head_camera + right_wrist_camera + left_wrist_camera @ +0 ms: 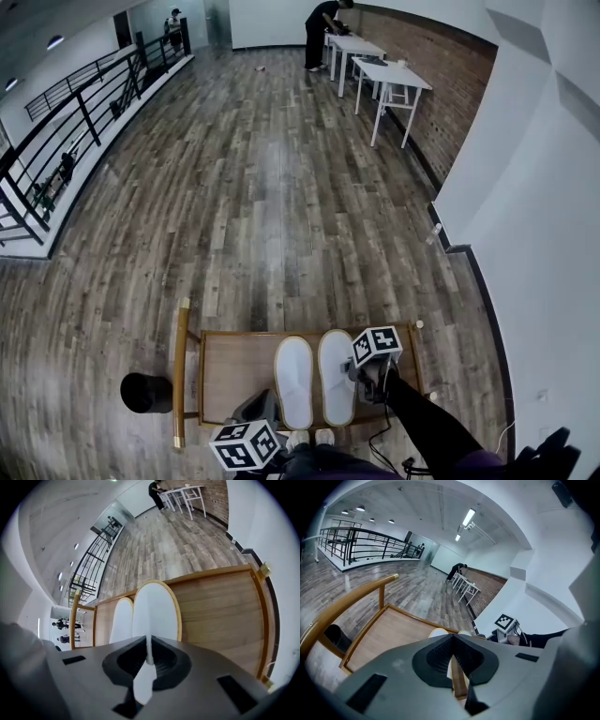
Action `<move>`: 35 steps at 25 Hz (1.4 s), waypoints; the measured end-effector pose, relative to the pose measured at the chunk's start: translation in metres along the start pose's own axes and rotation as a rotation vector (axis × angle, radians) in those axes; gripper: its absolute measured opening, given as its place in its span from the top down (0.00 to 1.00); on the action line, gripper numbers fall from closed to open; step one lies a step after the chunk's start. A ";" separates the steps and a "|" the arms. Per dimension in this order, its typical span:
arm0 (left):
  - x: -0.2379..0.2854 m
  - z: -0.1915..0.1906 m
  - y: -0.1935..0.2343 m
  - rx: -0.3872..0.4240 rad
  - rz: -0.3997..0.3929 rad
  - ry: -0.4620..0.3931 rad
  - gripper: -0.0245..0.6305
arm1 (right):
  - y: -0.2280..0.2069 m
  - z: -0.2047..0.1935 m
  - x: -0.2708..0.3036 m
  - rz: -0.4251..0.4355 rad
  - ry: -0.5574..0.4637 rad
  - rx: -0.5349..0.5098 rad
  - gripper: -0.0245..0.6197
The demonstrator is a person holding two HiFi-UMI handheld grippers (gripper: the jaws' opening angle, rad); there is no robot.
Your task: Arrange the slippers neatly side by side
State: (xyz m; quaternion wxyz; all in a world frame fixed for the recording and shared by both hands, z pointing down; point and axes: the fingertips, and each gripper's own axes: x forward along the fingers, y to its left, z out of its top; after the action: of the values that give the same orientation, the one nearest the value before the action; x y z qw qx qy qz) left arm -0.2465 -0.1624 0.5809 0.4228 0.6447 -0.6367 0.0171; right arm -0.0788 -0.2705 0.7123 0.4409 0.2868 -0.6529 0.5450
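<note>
- Wooden table (234, 361): low, with a raised rim and a curved rail (180, 366) along 1 end; it stands on plank flooring.
- Slippers, 2, white with a tan edge: both lie flat on the table's top, in the half away from the rail, lengthwise and parallel, with their toes pointing at the table's far rim.
- Gripped slipper (337, 375): the one farther from the table's rail. Its heel lies at the table's near rim.
- Second slipper (294, 380): just beside the first, on the side nearer the table's rail.
- Right gripper (149, 656): over the table's near rim, clenched on a thin white edge at the heel of the gripped slipper.
- Left gripper (452, 641): at the table's near rim, jaws closed together, holding nothing.
- Black tub (145, 392): on the floor just outside the table's rail end.
- White tables (389, 80), with 1 person (319, 37) bending over them: well apart from the wooden table, across the room.
</note>
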 end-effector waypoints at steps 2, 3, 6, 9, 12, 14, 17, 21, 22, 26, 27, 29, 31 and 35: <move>-0.002 0.000 0.002 -0.014 0.003 -0.004 0.96 | 0.001 -0.007 0.001 -0.010 0.035 -0.017 0.94; -0.003 -0.001 0.003 -0.017 0.004 -0.004 0.96 | 0.000 -0.010 0.003 -0.010 0.044 -0.015 0.94; -0.006 -0.003 0.005 -0.018 0.010 -0.004 0.96 | 0.000 -0.015 0.013 0.015 0.049 0.020 0.94; -0.008 -0.005 0.007 -0.020 0.019 -0.003 0.96 | 0.001 -0.015 0.021 0.033 0.043 0.048 0.94; -0.010 -0.006 0.009 -0.015 0.025 -0.001 0.96 | -0.001 -0.011 0.025 0.004 0.044 0.028 0.94; -0.011 -0.007 0.010 -0.012 0.029 0.000 0.96 | -0.003 -0.009 0.026 -0.019 0.054 0.008 0.94; -0.012 -0.008 0.013 -0.022 0.036 0.001 0.96 | -0.004 -0.008 0.028 -0.021 0.064 0.008 0.94; -0.011 -0.007 0.015 -0.024 0.040 0.000 0.96 | -0.007 -0.009 0.032 -0.015 0.059 0.015 0.94; -0.010 -0.006 0.014 -0.024 0.040 -0.001 0.96 | -0.007 -0.009 0.032 -0.015 0.059 0.013 0.94; -0.010 -0.003 0.013 -0.023 0.039 0.000 0.96 | -0.006 -0.008 0.030 -0.025 0.056 -0.020 0.94; -0.010 -0.003 0.013 -0.023 0.038 -0.001 0.96 | -0.005 -0.008 0.031 -0.024 0.052 -0.027 0.94; -0.009 -0.004 0.014 -0.024 0.032 -0.001 0.96 | -0.003 -0.008 0.031 -0.009 0.042 -0.027 0.94; -0.007 -0.005 0.013 -0.024 0.029 -0.001 0.96 | -0.003 -0.008 0.031 0.014 0.034 -0.013 0.93; -0.007 -0.005 0.010 -0.023 0.029 0.004 0.96 | -0.003 -0.008 0.028 0.030 0.026 0.000 0.93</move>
State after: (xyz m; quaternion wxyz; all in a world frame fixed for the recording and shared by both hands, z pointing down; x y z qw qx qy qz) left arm -0.2539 -0.1518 0.5856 0.4309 0.6304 -0.6454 0.0171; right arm -0.0864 -0.2604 0.7390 0.4411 0.2699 -0.6515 0.5551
